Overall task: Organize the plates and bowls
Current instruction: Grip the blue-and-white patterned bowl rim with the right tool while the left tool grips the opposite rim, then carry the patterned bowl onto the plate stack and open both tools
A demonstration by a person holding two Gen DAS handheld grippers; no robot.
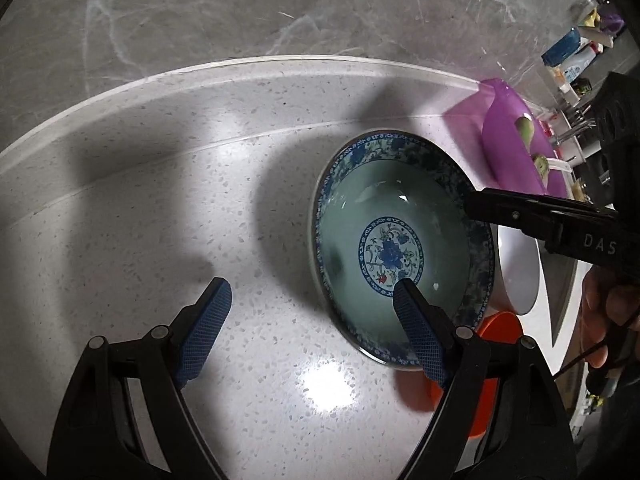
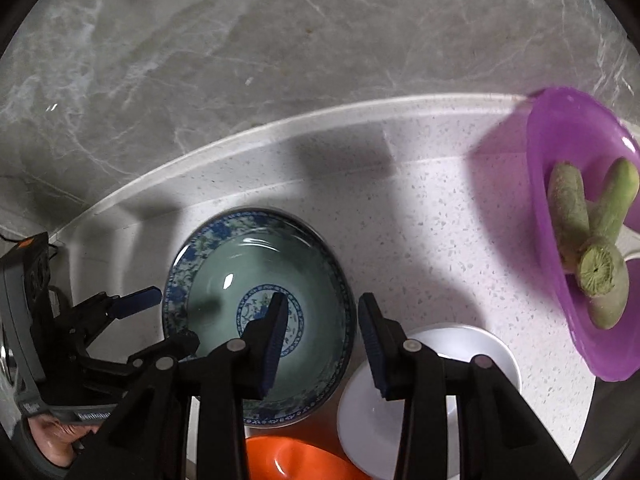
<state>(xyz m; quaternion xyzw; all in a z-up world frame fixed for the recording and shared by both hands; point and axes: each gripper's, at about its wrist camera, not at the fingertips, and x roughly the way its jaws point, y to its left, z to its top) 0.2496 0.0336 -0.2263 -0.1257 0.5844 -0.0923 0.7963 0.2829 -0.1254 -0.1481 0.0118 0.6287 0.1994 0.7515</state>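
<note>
Blue-and-white glazed porcelain, the patterned bowl sits on my speckled white counter, its flower medallion centred in a smooth pale-green inside. My left gripper is spread wide, 1 ribbed blue pad over bare counter and the other above the bowl's near rim; I cannot tell whether that pad touches. My right gripper straddles the bowl's right rim with 1 finger inside and 1 outside, a visible gap between the pads, so it is open around the rim and not pinching.

Left of the bowl the counter runs free up to the raised back edge below the grey veined marble wall. The right side is crowded: a plain white bowl lies just beside the patterned one, and an orange bowl peeks out below the patterned rim. Farther right, well apart, a translucent purple basin holds 3 rough green vegetables near the counter's end.
</note>
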